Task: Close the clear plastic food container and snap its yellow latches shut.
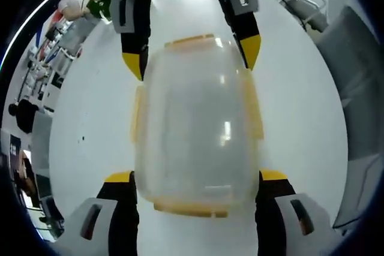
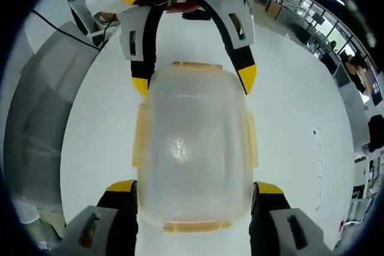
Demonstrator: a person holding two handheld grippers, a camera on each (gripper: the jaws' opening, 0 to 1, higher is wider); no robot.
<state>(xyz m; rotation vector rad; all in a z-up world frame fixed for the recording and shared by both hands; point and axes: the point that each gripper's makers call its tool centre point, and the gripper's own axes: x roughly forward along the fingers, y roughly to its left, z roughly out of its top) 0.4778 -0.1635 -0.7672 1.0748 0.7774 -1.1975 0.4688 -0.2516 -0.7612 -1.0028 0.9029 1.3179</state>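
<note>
A clear plastic container [image 1: 195, 124] with its lid on lies on the white table [image 1: 300, 106], between the two grippers, which face each other. Yellow latches sit on its ends [image 1: 191, 40] and long sides [image 1: 137, 118]; the side ones flare outward. My left gripper [image 1: 196, 176] is open, its yellow-tipped jaws flanking the container's near end. My right gripper [image 1: 192, 57] straddles the far end. In the right gripper view the container [image 2: 195, 148] lies between the open right gripper [image 2: 195, 187] and the left gripper [image 2: 193, 79]. Whether the jaws touch the walls is unclear.
A grey padded seat [image 1: 360, 88] stands beside the table, and is also seen as the grey seat [image 2: 42, 106]. A black cable [image 2: 54, 25] runs across the table's far side. Seated people [image 1: 24, 118] and desks lie beyond the table edge.
</note>
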